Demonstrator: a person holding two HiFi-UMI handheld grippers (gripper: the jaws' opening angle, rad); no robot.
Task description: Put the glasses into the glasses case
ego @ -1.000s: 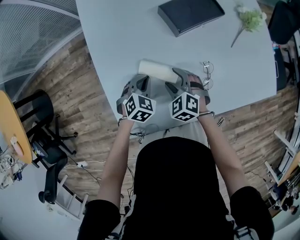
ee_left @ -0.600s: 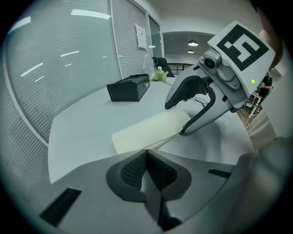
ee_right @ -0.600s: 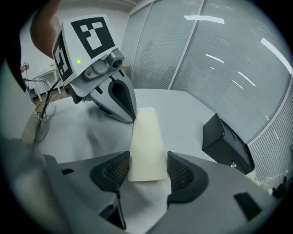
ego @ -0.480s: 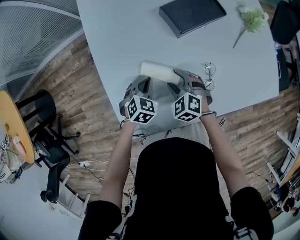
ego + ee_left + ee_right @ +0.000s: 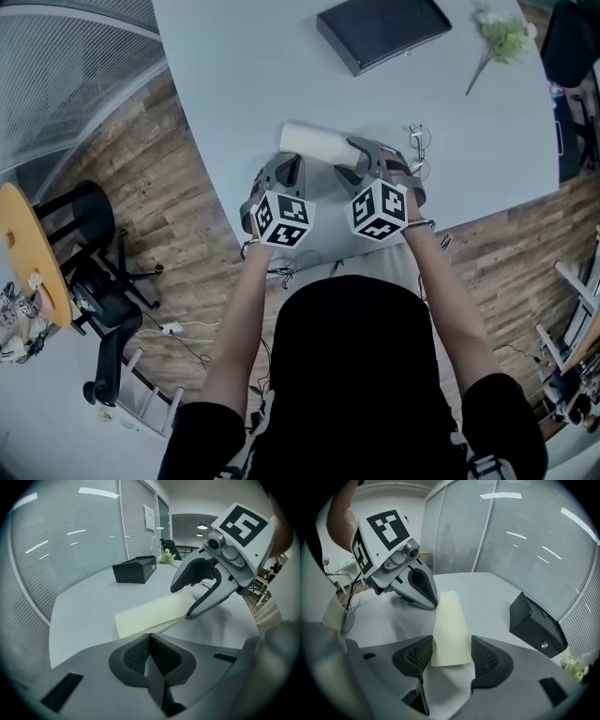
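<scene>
A cream glasses case lies on the pale table. The wire-framed glasses rest just right of it. My right gripper is at the case's right end. In the right gripper view its jaws have just been closing slightly, and the pads now hold the case's near end. My left gripper sits by the case's left end. Its jaws are shut on nothing, and the case lies just beyond them.
A black box stands at the back of the table, with a green plant sprig to its right. The table's curved front edge runs right below both grippers. A black chair stands on the wooden floor to the left.
</scene>
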